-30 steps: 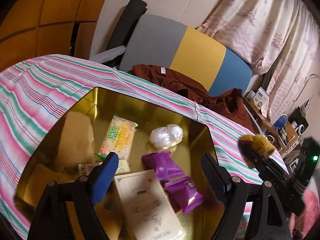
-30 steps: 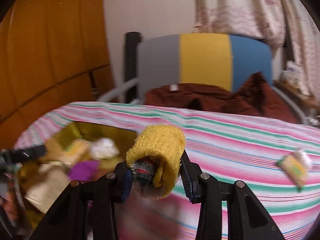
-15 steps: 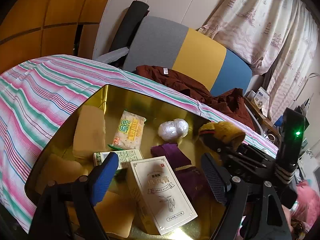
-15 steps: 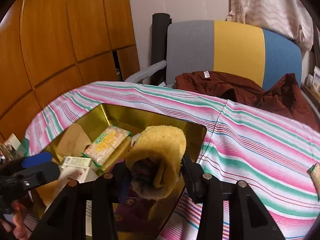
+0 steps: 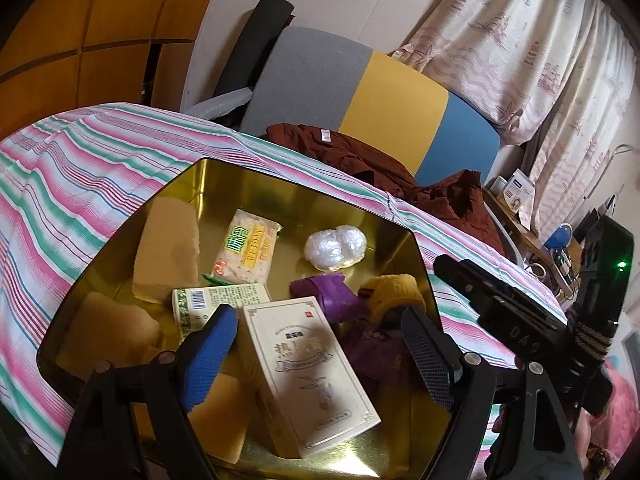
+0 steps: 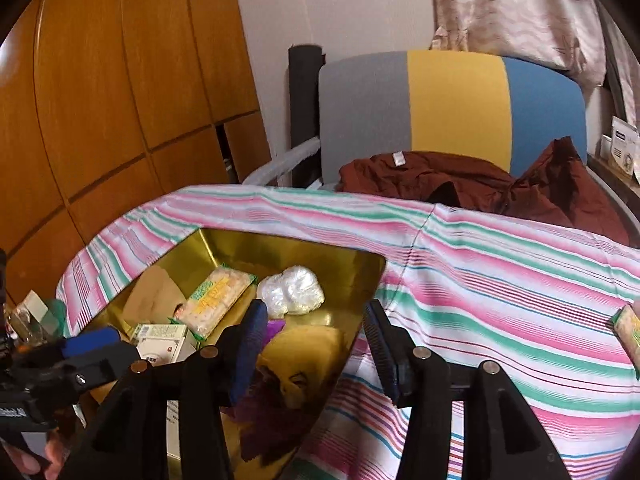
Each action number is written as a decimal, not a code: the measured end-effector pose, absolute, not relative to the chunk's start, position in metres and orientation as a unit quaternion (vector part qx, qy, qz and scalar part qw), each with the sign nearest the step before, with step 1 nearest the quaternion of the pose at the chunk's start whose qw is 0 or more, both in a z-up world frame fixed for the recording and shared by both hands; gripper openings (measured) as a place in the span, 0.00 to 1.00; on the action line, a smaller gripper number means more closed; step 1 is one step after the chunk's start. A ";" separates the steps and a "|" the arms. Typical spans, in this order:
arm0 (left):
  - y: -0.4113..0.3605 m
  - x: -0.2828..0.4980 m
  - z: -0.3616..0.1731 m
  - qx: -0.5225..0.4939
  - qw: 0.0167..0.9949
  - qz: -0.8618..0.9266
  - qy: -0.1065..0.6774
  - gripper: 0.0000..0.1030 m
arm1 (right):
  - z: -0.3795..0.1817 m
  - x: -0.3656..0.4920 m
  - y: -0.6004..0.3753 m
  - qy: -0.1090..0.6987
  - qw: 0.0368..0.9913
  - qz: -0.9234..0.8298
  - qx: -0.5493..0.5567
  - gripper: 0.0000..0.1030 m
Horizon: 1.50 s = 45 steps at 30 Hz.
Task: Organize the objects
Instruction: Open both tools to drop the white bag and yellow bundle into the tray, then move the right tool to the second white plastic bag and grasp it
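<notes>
A gold tin sits on the striped tablecloth and holds several items. A yellow knitted roll lies in its right side on purple packets; it also shows in the right wrist view. My right gripper is open just above it, over the tin's right edge. My left gripper is open and empty above the cream box at the tin's near side. A cracker pack, a white plastic wad and a green-labelled box also lie in the tin.
A snack pack lies on the cloth at the far right. A brown garment lies on a grey, yellow and blue chair behind the table. Wooden cabinets stand at the left. A cluttered shelf stands at the right.
My right gripper carried the yellow roll left from over the cloth to the tin and opened, and the roll now lies in the tin. My left gripper stayed open over the tin.
</notes>
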<state>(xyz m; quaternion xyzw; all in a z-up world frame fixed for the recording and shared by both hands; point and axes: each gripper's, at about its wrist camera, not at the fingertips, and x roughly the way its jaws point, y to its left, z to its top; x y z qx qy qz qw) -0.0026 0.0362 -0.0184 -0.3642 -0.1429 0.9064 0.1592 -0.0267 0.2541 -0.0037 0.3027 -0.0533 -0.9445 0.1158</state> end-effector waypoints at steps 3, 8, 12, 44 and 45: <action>0.042 0.000 -0.017 -0.366 0.165 0.905 -0.142 0.87 | -0.005 -0.022 0.266 -0.070 0.109 -0.943 0.306 0.49; 0.060 0.009 -0.014 -0.370 0.186 0.901 -0.133 0.94 | -0.014 -0.012 0.292 -0.093 0.090 -0.939 0.318 0.49; 0.078 0.015 -0.011 -0.372 0.208 0.897 -0.114 0.97 | -0.023 -0.003 0.317 -0.087 0.067 -0.938 0.330 0.49; 0.195 0.048 -0.010 -0.402 0.307 0.862 0.002 0.99 | -0.064 -0.005 0.564 -0.222 -0.038 -0.901 0.370 0.51; 0.197 0.048 -0.010 -0.401 0.308 0.863 0.004 0.99 | -0.058 -0.001 0.564 -0.210 -0.053 -0.909 0.357 0.51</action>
